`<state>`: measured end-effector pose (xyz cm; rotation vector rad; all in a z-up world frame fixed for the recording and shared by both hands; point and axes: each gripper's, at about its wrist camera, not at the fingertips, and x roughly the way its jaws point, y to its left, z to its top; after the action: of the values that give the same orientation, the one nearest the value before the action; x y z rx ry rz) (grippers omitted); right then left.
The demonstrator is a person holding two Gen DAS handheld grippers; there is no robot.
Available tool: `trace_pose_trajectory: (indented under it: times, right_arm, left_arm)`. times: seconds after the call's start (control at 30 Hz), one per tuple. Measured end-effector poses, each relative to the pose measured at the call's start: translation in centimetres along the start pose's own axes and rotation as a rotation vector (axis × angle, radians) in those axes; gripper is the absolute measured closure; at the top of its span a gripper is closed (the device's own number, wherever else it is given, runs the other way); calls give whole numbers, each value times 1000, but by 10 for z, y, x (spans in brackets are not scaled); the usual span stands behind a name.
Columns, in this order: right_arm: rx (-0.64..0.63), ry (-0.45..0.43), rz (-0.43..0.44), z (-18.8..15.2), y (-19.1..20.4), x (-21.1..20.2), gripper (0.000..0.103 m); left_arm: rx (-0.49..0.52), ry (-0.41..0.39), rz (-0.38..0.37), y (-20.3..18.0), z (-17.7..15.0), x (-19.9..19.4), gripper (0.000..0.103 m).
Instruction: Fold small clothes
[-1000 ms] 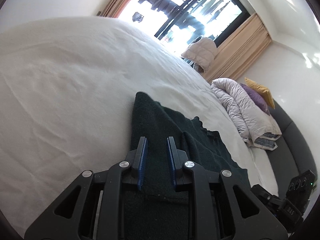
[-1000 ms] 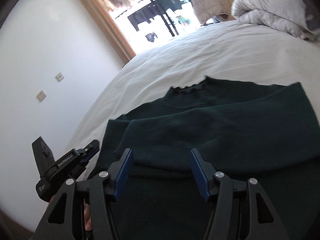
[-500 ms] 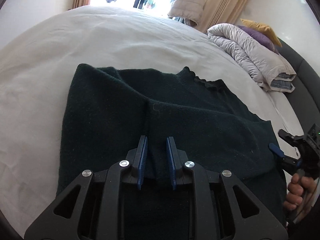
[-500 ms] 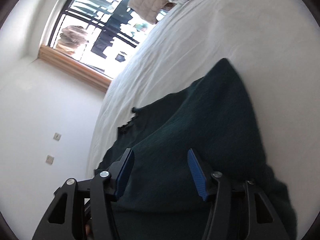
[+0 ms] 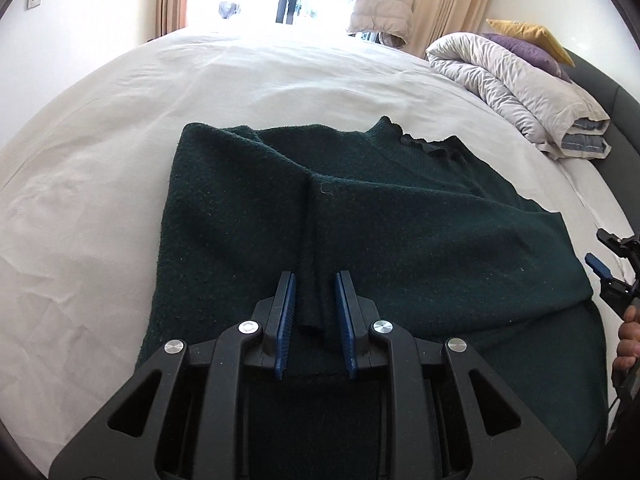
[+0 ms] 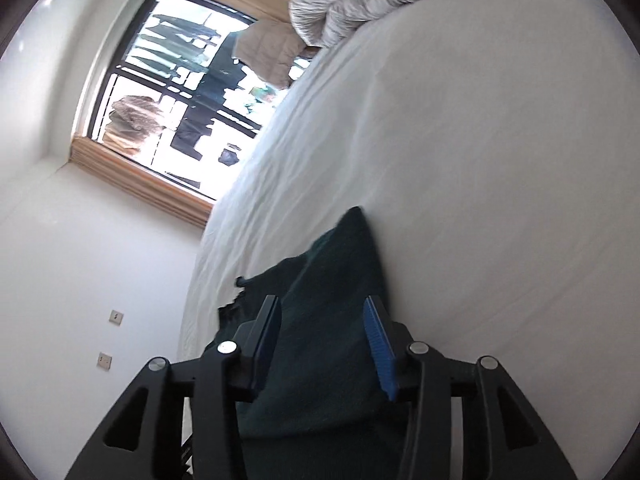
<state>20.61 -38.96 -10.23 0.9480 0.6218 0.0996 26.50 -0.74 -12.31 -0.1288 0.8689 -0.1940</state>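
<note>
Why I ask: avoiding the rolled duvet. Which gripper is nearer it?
Right. The right gripper, jaws opening with the sweater between them, is at the sweater's edge toward the duvet; the left gripper pinches its sleeve farther off.

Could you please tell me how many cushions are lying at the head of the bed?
2: a mustard-yellow cushion on top, and a purple cushion just beneath it, resting on the rolled pale duvet. More may be hidden behind.

Dark green sweater (image 5: 400,232); white bedsheet (image 5: 100,208); yellow pillow (image 5: 528,38); purple pillow (image 5: 524,51); beige curtains (image 5: 448,0).
</note>
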Motion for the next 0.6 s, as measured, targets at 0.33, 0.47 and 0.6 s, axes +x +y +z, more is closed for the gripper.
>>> trace_pose_trajectory:
  times: [0.33, 0.47, 0.6]
  right_arm:
    - [113, 58, -21, -11, -52, 11, 97]
    - [21, -5, -172, -17, -27, -23, 69]
    - [-82, 36, -29, -36, 24, -29, 65]
  left_arm:
    - [10, -24, 0, 5, -5, -7, 82]
    - [5, -26, -6, 7, -5, -7, 82]
    - [7, -18, -1, 6, -1, -10, 82]
